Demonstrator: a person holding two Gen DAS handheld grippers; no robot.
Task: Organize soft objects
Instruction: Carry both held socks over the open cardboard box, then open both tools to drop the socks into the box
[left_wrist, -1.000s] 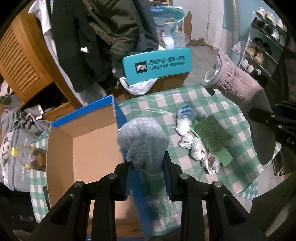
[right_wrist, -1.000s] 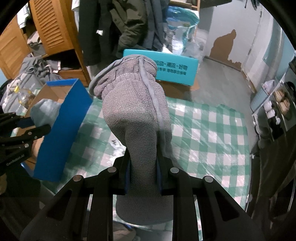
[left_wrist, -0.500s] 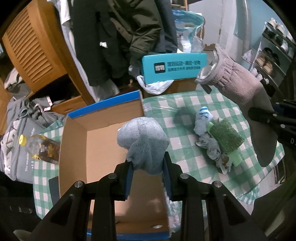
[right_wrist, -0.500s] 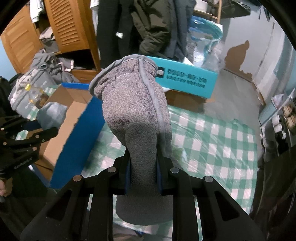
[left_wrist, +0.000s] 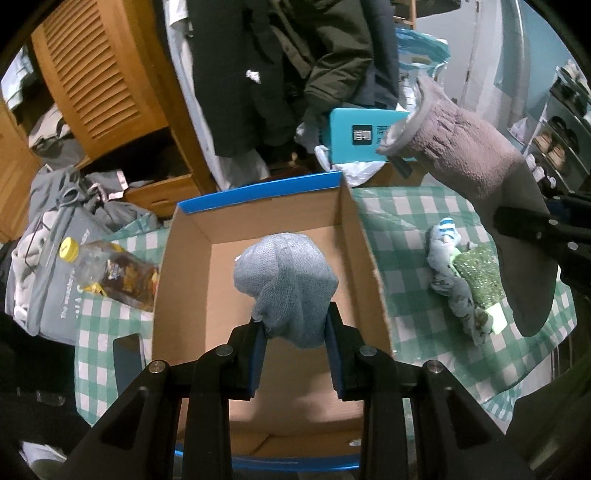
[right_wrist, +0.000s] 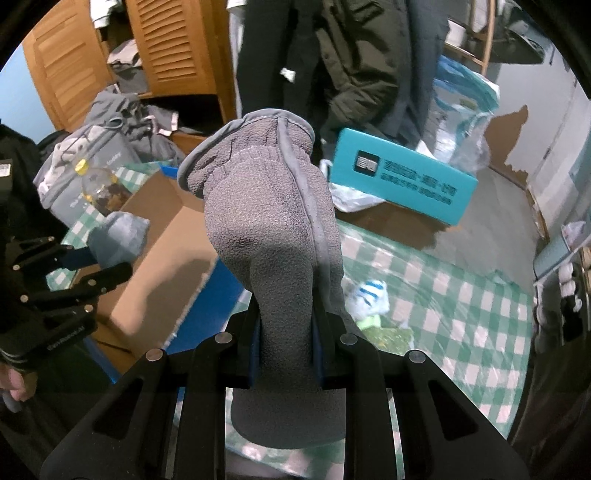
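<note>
Two socks were up in the air, one per hand. My left hand-held gripper (left_wrist: 295, 332) was clamped on a balled light-blue sock (left_wrist: 284, 280), pads pressed into its lower sides, the bundle bulging above the fingers. It hung directly over the open cardboard box (left_wrist: 347, 229) with the blue outer wall, not touching the box floor as far as I could tell. My right hand-held gripper (right_wrist: 286, 345) was closed narrow on a thick grey fleece sock (right_wrist: 266, 221), gripped around the foot part, cuff end sticking up and forward. In the left wrist view that grey sock (left_wrist: 491, 177) sat off to the right of the box, above the bench (left_wrist: 402, 210) with the green-and-white check cloth. On the cloth, right of the box, lay a small heap: a blue-striped white sock (left_wrist: 445, 230), a patterned grey piece (left_wrist: 458, 291) and a green glittery item (left_wrist: 480, 273), all touching one another. Left of the box, a plastic bottle (left_wrist: 107, 271) with a yellow cap lay on its side against the box wall. A dark phone (left_wrist: 127, 358) lay flat near the box's near-left corner. Behind the bench, a teal carton (right_wrist: 402, 181) rested on a brown box.
</note>
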